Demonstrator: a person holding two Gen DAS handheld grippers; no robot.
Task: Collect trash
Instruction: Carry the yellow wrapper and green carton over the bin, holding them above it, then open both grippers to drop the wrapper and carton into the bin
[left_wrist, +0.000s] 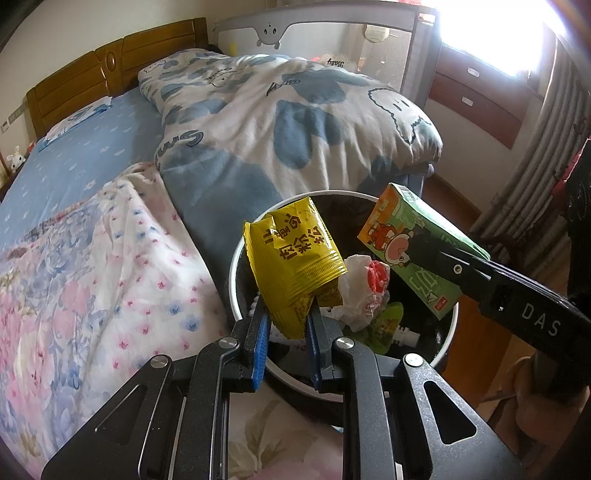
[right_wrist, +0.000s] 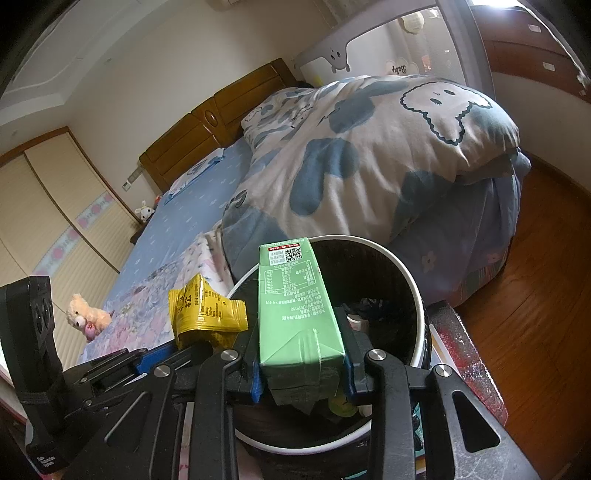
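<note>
Together, left gripper (left_wrist: 286, 325) pinches a wrapper (left_wrist: 295, 251), right gripper (right_wrist: 301, 373) a carton (right_wrist: 295, 306) — either, dropped off-centre, could catch the bin (left_wrist: 236, 258) rim and spill.

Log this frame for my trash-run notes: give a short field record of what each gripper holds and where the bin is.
left gripper: shut on yellow packet, above the bin
right gripper: shut on green carton, above the bin
bin: white rim, dark inside, beside the bed
bin contents: crumpled wrappers, partly hidden
released yet: no, both items gripped
</note>
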